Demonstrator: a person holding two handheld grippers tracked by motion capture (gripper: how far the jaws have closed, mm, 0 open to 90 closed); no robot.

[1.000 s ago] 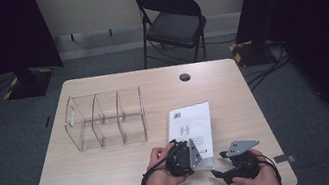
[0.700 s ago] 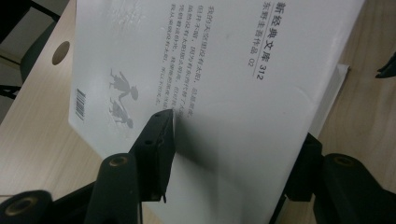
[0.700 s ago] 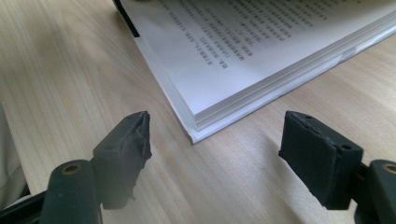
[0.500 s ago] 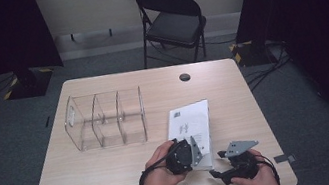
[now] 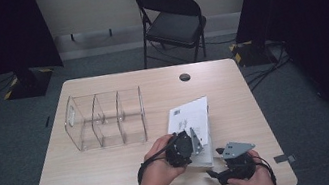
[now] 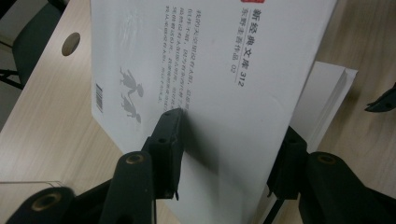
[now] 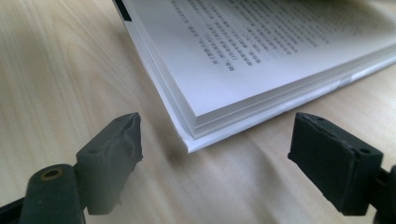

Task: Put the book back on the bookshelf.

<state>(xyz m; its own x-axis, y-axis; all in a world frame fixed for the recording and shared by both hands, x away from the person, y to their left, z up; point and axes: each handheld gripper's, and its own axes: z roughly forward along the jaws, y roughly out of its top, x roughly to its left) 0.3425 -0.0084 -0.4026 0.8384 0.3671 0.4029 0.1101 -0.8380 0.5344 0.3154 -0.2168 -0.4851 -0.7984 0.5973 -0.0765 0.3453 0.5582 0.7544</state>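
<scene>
Wooden table [image 5: 115, 171] bears a book [image 5: 192, 118]; left hand-held gripper [image 6: 224, 135] grips its cover, right [image 7: 215, 154] gapes.

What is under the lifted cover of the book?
Under the lifted cover, held by the left claw, lie the book's printed pages, resting on the table. The table beneath the book is covered.
</scene>
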